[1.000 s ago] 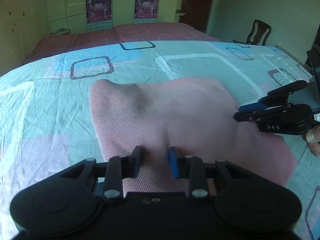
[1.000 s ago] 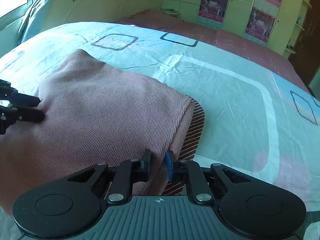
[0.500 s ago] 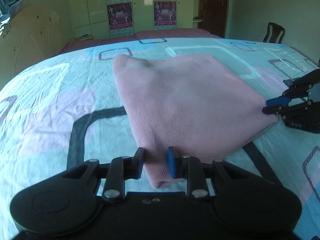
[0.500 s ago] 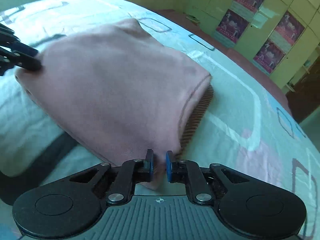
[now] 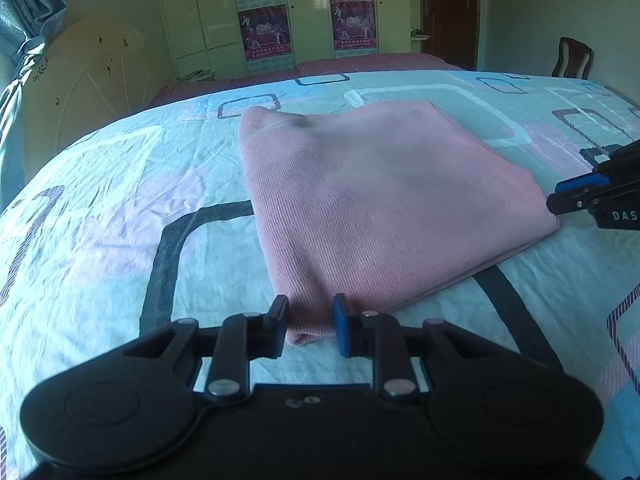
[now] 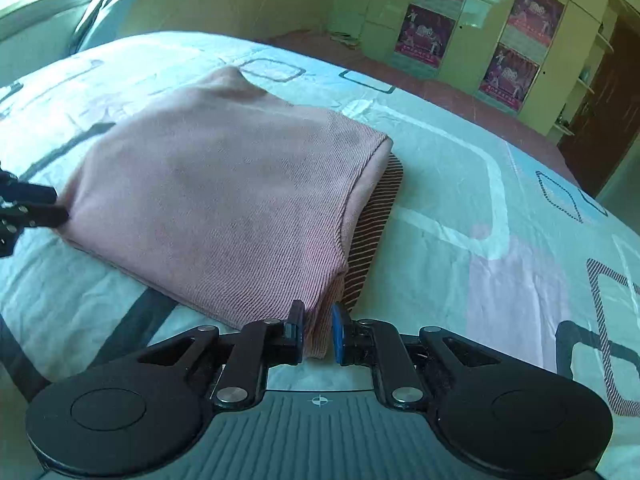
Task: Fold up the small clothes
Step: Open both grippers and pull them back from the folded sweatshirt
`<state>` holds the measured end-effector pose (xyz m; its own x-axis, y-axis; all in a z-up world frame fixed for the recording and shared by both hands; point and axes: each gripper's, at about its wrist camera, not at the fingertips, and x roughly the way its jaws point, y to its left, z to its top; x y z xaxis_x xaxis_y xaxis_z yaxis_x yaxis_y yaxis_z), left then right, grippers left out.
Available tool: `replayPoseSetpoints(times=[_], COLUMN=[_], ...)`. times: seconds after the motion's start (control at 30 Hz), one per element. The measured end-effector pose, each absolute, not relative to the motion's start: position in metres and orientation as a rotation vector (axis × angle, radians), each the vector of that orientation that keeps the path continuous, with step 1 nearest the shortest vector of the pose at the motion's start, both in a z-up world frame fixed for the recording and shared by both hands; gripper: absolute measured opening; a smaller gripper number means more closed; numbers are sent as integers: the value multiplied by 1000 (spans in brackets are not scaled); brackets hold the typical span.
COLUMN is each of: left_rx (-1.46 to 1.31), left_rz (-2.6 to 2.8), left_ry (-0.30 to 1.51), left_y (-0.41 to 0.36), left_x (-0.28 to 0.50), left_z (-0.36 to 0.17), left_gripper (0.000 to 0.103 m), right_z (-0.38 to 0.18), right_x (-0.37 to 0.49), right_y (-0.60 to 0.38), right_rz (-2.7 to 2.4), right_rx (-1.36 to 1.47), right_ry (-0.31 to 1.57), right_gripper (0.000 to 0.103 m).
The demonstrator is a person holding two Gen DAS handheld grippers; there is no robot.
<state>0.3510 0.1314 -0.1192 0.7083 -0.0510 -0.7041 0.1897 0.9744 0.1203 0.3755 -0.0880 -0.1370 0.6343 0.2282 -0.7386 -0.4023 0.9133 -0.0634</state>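
Note:
A pink ribbed garment point(image 5: 372, 208) lies folded on the bed, also seen in the right wrist view point(image 6: 224, 208). A brown striped layer point(image 6: 376, 232) peeks out under its right edge. My left gripper point(image 5: 307, 322) has its fingers on either side of the near left corner, with a gap beside the cloth. My right gripper point(image 6: 317, 330) is closed on the near right corner. The right gripper also shows at the garment's right corner in the left wrist view point(image 5: 560, 196), and the left gripper shows at the left edge of the right wrist view point(image 6: 52, 204).
The garment rests on a bed sheet point(image 5: 120, 220) with square patterns. A headboard point(image 5: 92, 92) and curtain stand to the left, wardrobes with posters point(image 5: 264, 32) at the back, a chair point(image 5: 572, 58) and door at the back right.
Both grippers have pulled back with the garment's near corners, so the garment lies flatter and farther toward me on the bed. The left gripper's fingers stand wider apart than before.

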Motion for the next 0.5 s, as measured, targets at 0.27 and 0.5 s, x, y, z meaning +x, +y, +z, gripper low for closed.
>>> replayPoseSetpoints(times=[0.27, 0.5], left_rx=[134, 84], left_rz=[-14, -12], left_ry=[625, 595], left_y=[115, 103], left_x=[302, 251], left_z=[-94, -57], left_gripper=[103, 103], right_z=[-116, -83], right_x=[331, 270], right_y=[-116, -131], right_rz=[275, 243], right_rx=[-87, -15], right_ry=[727, 681], right_gripper=[103, 103])
